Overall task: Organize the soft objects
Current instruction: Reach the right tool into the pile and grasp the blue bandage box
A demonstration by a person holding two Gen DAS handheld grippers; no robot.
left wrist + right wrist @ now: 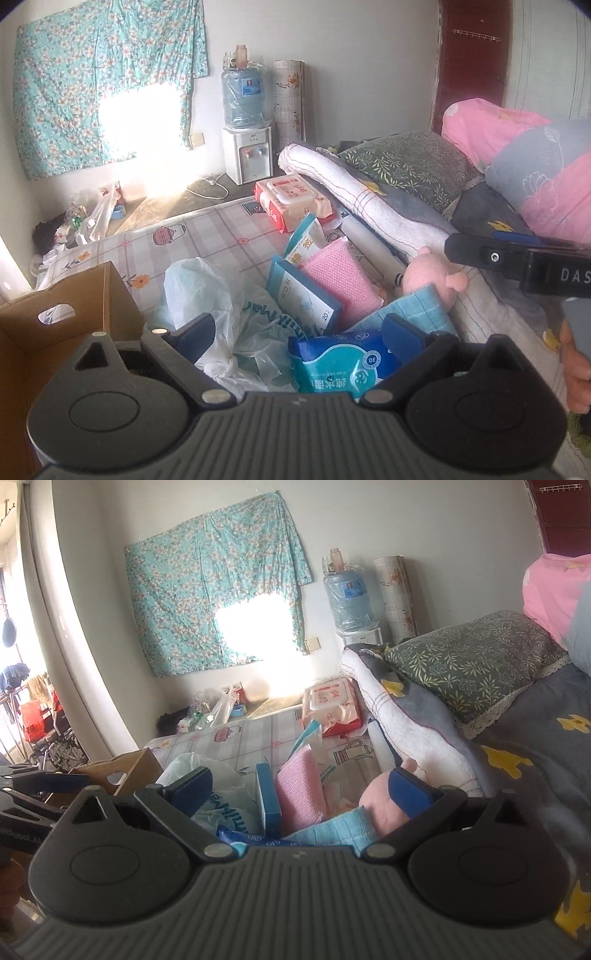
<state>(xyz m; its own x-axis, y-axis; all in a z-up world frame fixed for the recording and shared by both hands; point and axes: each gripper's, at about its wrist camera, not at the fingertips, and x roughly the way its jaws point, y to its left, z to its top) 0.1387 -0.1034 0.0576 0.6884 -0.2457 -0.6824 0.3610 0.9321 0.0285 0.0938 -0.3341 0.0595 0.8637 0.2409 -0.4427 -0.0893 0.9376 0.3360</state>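
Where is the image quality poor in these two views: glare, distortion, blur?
Left wrist view: the window behind the floral curtain blows out to white, and fisheye bends the walls. Right wrist view: same blown-out patch in the curtain, strong curving of the wall at left; the pile on the bed looks soft.

"DAS" on the right gripper (554,275); "30" on the blue wipes pack (343,363); "20" on the blue box (303,295).

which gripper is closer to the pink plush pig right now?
Right. The right gripper has one of its fingers over the pink plush pig, jaws open. The left gripper hovers open over the blue wipes pack, off to the pig's left.
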